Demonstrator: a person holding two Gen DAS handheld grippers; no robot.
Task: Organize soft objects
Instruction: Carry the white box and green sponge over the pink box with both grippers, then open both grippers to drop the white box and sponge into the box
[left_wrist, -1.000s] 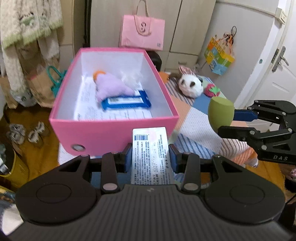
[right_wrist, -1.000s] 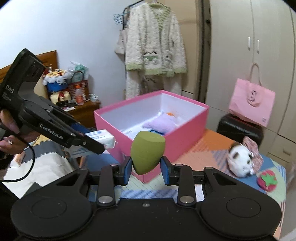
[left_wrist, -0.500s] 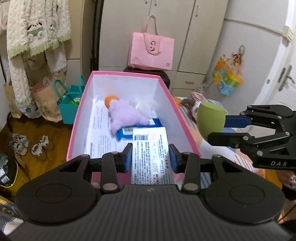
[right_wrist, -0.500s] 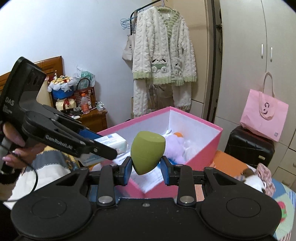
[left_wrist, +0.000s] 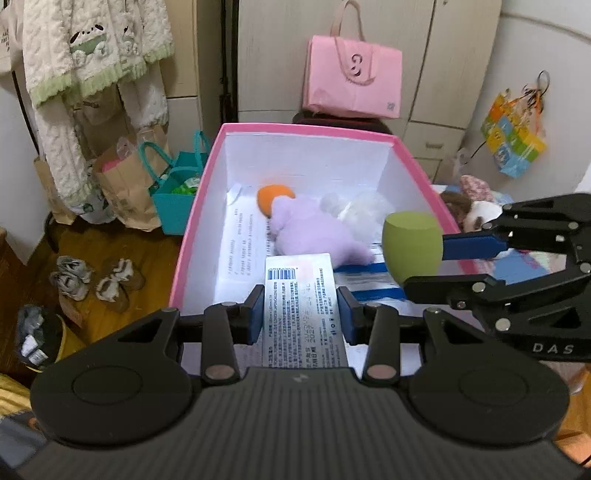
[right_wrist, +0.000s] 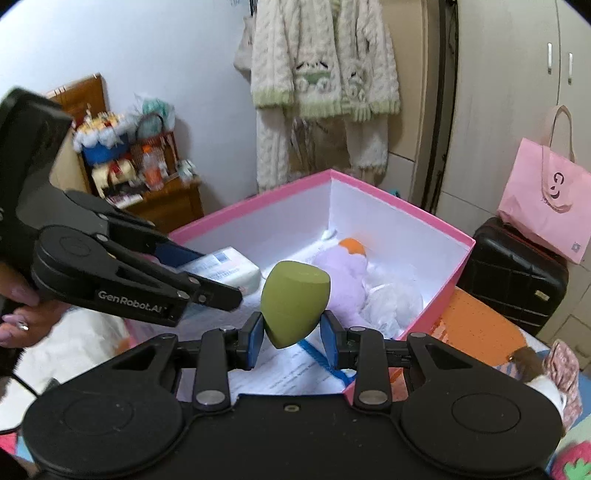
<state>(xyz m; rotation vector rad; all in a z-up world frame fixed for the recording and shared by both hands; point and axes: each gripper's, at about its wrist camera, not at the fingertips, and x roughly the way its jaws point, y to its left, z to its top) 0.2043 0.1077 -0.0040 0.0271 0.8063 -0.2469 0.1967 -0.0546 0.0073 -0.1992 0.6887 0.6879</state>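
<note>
My left gripper (left_wrist: 301, 309) is shut on a white tissue pack (left_wrist: 303, 306) with a barcode label, held over the near end of the open pink box (left_wrist: 192, 229). My right gripper (right_wrist: 291, 334) is shut on an olive-green makeup sponge (right_wrist: 293, 297), also above the box (right_wrist: 454, 273). From the left wrist view the sponge (left_wrist: 412, 247) hangs over the box's right side. Inside lie a lilac plush (left_wrist: 314, 230) with an orange tip, a blue-and-white wipes pack (left_wrist: 369, 284), a crumpled white bag (right_wrist: 391, 299) and printed paper. The tissue pack (right_wrist: 229, 267) shows left of the sponge.
A panda plush (left_wrist: 476, 214) lies on the patterned cover right of the box, and a strawberry toy (right_wrist: 572, 465) at the near right. A pink tote (left_wrist: 352, 79) rests on a black suitcase (right_wrist: 513, 273) behind. Paper bags, a teal bag (left_wrist: 177, 199) and slippers (left_wrist: 92, 280) sit on the floor at left.
Both grippers have moved forward from in front of the box to over its open top, each still holding its object. The box now fills the middle of both views.
</note>
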